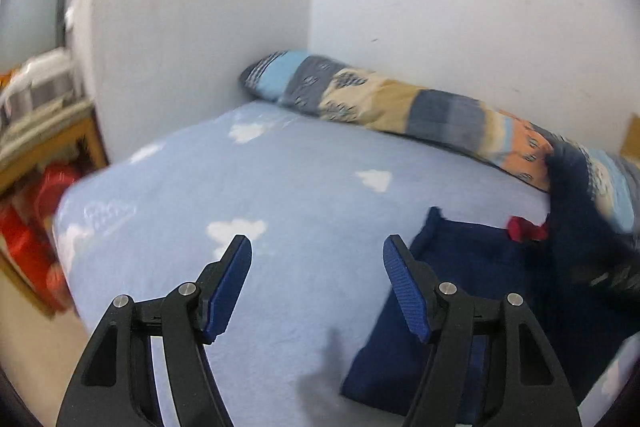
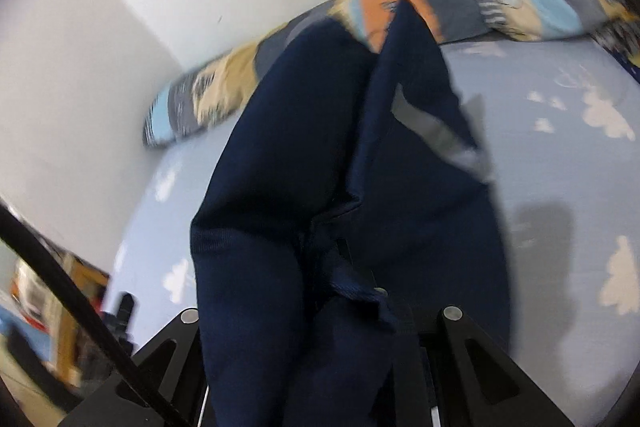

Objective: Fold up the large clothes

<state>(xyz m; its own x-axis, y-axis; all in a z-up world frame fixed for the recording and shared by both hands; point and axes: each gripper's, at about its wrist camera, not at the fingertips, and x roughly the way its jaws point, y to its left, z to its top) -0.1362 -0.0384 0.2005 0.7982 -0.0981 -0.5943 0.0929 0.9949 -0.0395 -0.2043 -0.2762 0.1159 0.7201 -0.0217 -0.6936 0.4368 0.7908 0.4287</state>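
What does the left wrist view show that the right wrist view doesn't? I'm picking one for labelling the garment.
Only the left wrist view shows the open, empty left gripper, the navy garment's part lying flat on the bed and its red patch. Only the right wrist view shows the cloth draped over the right gripper and a grey strip. Both show the cloud-print sheet and patterned bolster.

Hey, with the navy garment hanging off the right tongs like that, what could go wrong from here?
1. The navy garment drapes over the right tongs, hiding the grip; it may be shallow and slip.
2. The left tongs are open and hold nothing, so the part lying on the bed sheet may drag and bunch.
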